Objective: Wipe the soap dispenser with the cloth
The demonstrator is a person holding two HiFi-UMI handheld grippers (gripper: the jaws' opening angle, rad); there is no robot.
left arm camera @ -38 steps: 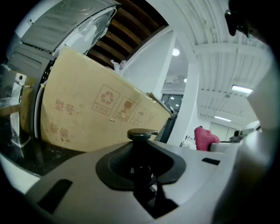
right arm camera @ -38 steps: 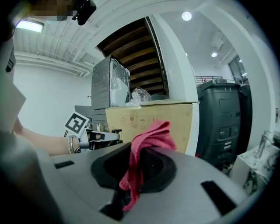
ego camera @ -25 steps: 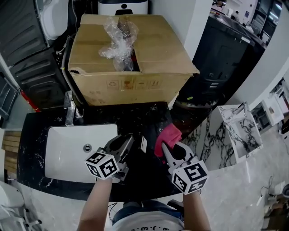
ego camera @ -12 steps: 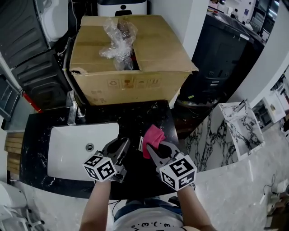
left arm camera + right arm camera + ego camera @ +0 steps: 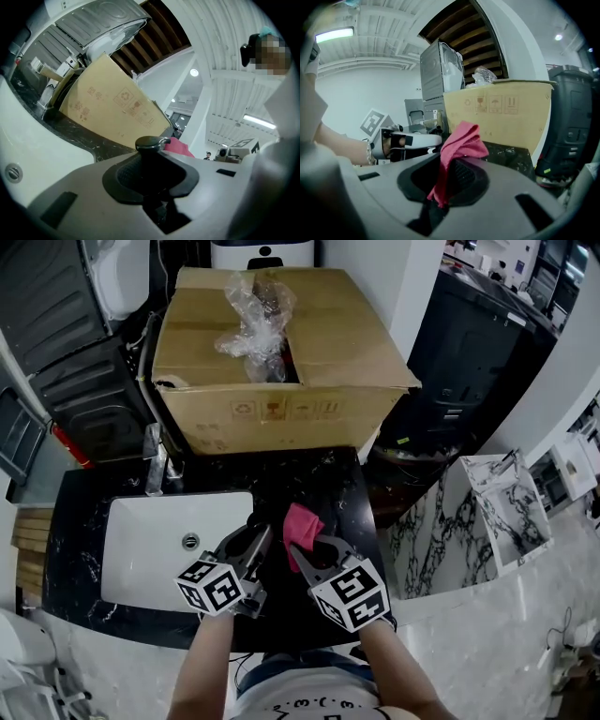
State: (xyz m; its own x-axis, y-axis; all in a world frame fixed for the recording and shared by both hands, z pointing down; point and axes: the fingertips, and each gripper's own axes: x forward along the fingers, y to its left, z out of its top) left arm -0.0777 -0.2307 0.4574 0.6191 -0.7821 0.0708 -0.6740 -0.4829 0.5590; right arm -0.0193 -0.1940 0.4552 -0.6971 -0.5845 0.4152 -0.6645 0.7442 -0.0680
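Note:
In the left gripper view my left gripper (image 5: 150, 171) is shut on the black soap dispenser (image 5: 151, 144), whose pump head sticks up above the jaws. A pink cloth (image 5: 179, 146) shows just behind it. My right gripper (image 5: 445, 180) is shut on that pink cloth (image 5: 461, 143), which stands up in a bunch from between the jaws. In the head view the left gripper (image 5: 260, 534) and the right gripper (image 5: 302, 547) sit side by side over the black counter (image 5: 323, 479). The cloth (image 5: 300, 521) is close to the right of the left jaws. The dispenser is hard to make out there.
A white sink (image 5: 155, 554) with a chrome faucet (image 5: 155, 460) lies to the left. A large cardboard box (image 5: 281, 352) with crumpled plastic wrap (image 5: 251, 320) stands behind the counter. A black cabinet (image 5: 473, 352) and a marble stand (image 5: 492, 502) are at the right.
My right gripper has carried the pink cloth leftward, close beside the left gripper. The left gripper has stayed in place, still holding the dispenser.

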